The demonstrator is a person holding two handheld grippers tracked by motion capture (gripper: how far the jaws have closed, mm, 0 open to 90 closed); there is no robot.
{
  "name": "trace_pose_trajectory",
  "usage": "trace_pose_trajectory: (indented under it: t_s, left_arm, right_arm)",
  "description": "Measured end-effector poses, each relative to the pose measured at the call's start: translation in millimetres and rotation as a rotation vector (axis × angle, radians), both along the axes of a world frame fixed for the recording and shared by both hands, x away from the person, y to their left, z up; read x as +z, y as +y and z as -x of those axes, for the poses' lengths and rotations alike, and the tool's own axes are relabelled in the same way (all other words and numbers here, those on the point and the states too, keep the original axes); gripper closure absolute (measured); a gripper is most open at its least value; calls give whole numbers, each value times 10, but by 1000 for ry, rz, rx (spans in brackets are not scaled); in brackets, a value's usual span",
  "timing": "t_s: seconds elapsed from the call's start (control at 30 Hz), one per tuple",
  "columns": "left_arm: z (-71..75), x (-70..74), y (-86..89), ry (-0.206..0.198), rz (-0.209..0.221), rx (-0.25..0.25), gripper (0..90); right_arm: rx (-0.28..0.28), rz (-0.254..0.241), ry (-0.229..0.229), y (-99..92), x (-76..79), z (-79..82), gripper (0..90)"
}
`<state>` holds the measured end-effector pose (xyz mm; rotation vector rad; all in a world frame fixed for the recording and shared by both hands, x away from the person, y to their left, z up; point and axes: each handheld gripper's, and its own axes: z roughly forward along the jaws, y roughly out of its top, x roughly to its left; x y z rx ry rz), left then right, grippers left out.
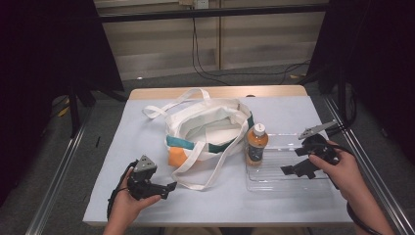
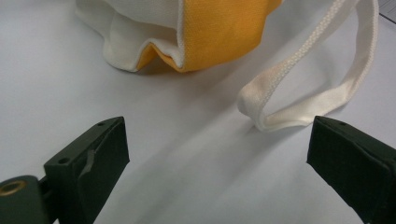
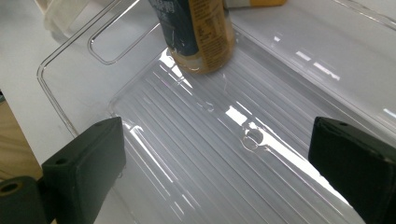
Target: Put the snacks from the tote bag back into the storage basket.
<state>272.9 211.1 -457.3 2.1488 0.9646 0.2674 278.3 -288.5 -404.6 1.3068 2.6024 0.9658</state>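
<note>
A white tote bag point(image 1: 208, 128) with teal and orange patches lies open at the middle of the table. Its orange corner point(image 2: 219, 32) and a loop of its white strap point(image 2: 303, 88) lie just ahead of my left gripper point(image 2: 217, 163), which is open and holds nothing. In the high view the left gripper point(image 1: 169, 190) rests at the front left and points at the strap point(image 1: 205, 181). A bottle point(image 1: 256, 144) of amber drink with a white cap stands upright in a clear plastic tray point(image 1: 284, 182). My right gripper point(image 1: 291, 160) hovers open over the tray's ribbed floor point(image 3: 196, 140), short of the bottle point(image 3: 201, 32).
The white table cover point(image 1: 122, 147) has bare room at the left and along the front edge. A wooden strip point(image 1: 220, 92) borders the far edge. Metal rails point(image 1: 58, 171) run along both sides, and cables lie on the floor point(image 1: 205, 71) beyond.
</note>
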Motion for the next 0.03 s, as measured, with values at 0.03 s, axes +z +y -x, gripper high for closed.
trace_pose_trajectory:
  t_s: [0.03]
  left_arm:
    - [1,1,-4,-1,-7,-4,53]
  right_arm:
    - [-7,1,2,-16,0,2,40]
